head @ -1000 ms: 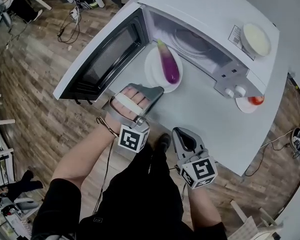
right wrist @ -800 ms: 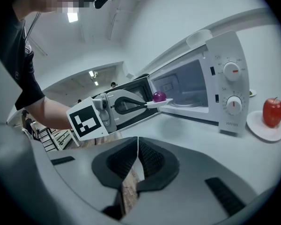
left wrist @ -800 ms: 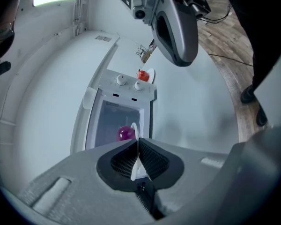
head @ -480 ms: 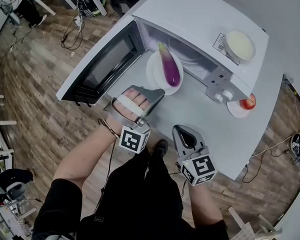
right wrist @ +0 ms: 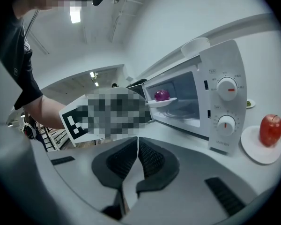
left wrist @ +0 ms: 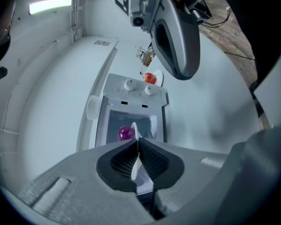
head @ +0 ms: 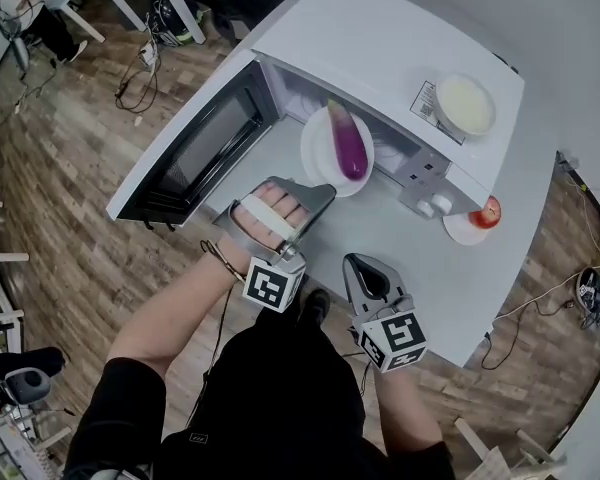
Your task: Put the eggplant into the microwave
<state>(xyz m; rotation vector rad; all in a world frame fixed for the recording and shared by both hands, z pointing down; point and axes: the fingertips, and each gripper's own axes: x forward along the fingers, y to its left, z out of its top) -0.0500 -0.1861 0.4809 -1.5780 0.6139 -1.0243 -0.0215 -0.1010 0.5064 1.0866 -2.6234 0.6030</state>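
Lying lengthwise on a white plate [head: 317, 166], the eggplant [head: 350, 146] is right at the open mouth of the microwave [head: 380, 43], with its green stalk end pointing into the cavity. From the head view I see the plate's far edge overlapping the opening, while its near edge sticks out over the tabletop [head: 430, 258]. In the right gripper view the plate is raised clear of that surface.

My left gripper [head: 318, 192] is closed on the plate's near rim. In the left gripper view the rim shows edge-on as a thin white sliver pinched between the two black pads, with the purple eggplant just beyond it.

The microwave door [head: 195, 143] is swung wide open to the left of the plate.

My right gripper [head: 361, 262] hangs near the tabletop's front edge, well apart from the plate. Its jaws are pressed together with nothing between them.

Further out, the microwave's two dials [right wrist: 226, 106] are on the panel to the right of the cavity. A pale bowl [head: 464, 105] rests on top of the oven. A red apple [head: 487, 211] sits on a small saucer [head: 465, 230] just beside the panel end. Wooden floor [head: 70, 198] shows around the tabletop.
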